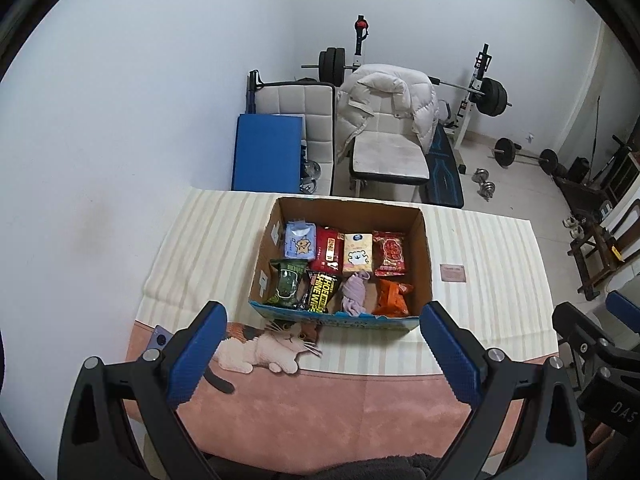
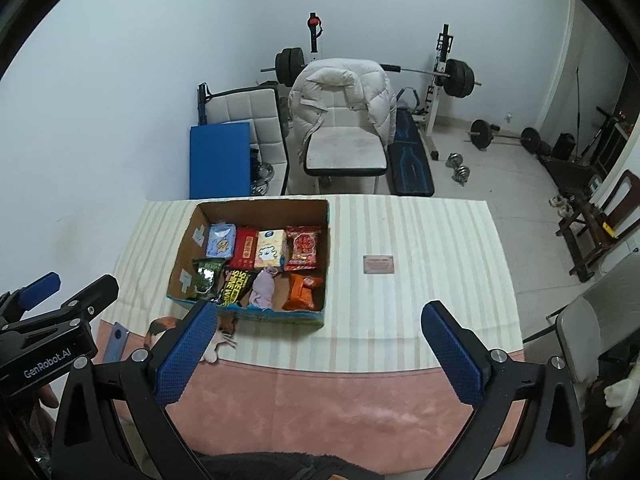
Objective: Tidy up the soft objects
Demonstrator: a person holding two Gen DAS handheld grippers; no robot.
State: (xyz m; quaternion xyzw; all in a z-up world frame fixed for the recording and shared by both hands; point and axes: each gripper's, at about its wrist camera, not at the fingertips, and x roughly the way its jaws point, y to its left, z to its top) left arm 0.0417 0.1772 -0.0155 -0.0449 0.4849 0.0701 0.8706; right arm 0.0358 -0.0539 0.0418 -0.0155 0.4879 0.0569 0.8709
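An open cardboard box (image 1: 425, 264) stands on the cloth-covered table (image 1: 500, 288). It holds soft packs in two rows: a light blue pouch (image 1: 299, 241), a red pack (image 1: 330, 249), a tissue pack (image 1: 357, 253), a red snack bag (image 1: 389, 253), a green bag (image 1: 286, 283), a black-yellow wipes pack (image 1: 321, 291), a lilac cloth (image 1: 354, 293) and an orange bag (image 1: 394, 299). The box also shows in the right wrist view (image 2: 188, 252). My left gripper (image 1: 320, 356) is open and empty, held back from the box's near side. My right gripper (image 2: 320, 356) is open and empty, near and right of the box.
A small pinkish card (image 2: 379, 264) lies on the cloth right of the box. A purple phone (image 2: 116, 341) lies at the table's near left. A cat picture (image 1: 264, 347) is printed on the cloth. Chairs, a blue mat and weights stand beyond the table.
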